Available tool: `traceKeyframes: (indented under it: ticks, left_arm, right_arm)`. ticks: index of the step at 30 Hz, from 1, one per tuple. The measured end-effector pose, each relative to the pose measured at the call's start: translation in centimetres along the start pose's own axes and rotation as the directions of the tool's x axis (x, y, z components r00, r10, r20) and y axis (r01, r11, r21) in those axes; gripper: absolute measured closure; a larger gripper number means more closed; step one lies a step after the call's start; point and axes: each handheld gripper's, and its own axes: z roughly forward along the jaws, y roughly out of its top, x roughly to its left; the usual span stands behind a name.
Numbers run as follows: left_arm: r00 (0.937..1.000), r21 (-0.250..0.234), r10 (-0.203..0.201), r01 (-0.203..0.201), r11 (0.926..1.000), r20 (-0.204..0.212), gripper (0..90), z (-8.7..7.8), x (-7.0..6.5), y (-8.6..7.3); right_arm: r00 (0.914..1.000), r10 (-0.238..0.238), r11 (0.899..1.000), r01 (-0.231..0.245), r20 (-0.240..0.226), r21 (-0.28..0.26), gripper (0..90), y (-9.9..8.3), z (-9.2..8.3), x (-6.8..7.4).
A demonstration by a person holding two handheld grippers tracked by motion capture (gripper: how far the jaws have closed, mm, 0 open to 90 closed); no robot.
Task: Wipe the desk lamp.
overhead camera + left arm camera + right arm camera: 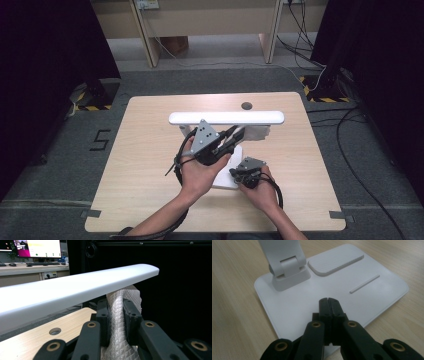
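A white desk lamp is standing near the middle of a wooden table (145,150), its long lamp bar (226,118) lying level above its flat lamp base (332,290). The left gripper (115,315) is reaching in just under the bar, its jaws nearly closed and pinching a fold of white quilted cloth (120,322) between them; the cloth is hanging just below the bar's far end. The right gripper (328,302) is resting over the near edge of the base, its jaws pressed fully together with nothing between them, tips just above or touching the base; which cannot be told. The hinged lamp post (284,265) is rising from the base's far corner, beside a ribbed pad (335,262).
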Motion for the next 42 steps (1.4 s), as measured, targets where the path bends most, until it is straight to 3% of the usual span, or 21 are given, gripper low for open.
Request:
traceKeyframes:
  ticks: [42]
  left_arm:
    - [0.998,-0.006,-0.036,0.036,0.9993,-0.051,77.0,-2.5,1.9,-0.3]
  right_arm:
    - [1.0,0.004,1.0,-0.004,-0.001,0.001,90.0,0.0,0.0,0.0]
